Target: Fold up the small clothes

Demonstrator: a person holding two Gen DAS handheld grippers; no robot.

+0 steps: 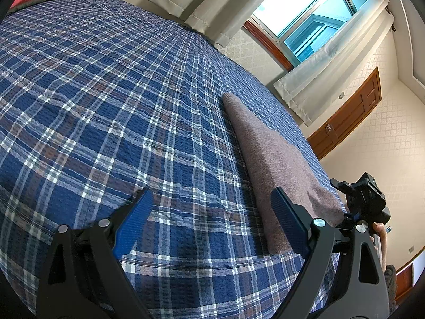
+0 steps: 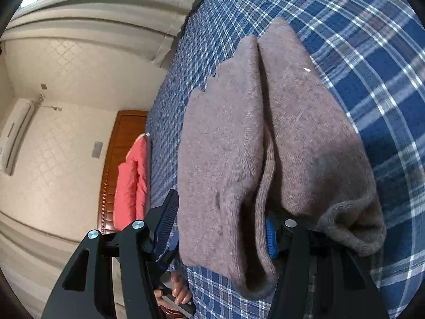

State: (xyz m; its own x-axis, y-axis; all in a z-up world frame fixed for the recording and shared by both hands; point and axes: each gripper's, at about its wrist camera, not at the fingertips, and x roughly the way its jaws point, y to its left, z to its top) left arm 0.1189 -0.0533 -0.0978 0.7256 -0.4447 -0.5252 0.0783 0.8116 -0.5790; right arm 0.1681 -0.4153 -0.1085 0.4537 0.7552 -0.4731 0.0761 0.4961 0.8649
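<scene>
Right now the grey-brown garment (image 1: 276,159) lies on the plaid bedspread (image 1: 106,122) as a long, narrow folded strip, its long axis running away from the person toward the window side of the bed. The left gripper (image 1: 212,220) hovers over bare bedspread with its jaws spread wide and nothing between them; the garment sits to its right, its near end just beside, perhaps touching, the right-hand finger (image 1: 289,220).

From the right wrist view, the garment (image 2: 305,138) shows two thick folded layers with a crease between them, and its near end bulges around the right gripper (image 2: 217,228). That gripper's jaws stand well apart, with the near fabric bunched between them and one blue pad (image 2: 271,236) tucked against the inner layer. I cannot tell whether it truly holds the cloth or the cloth merely rests there.

The right hand is clearly the nearer one. A next fold would likely go along the long axis, near end carried toward the far end, so the left gripper must shift right to take its corner.
</scene>
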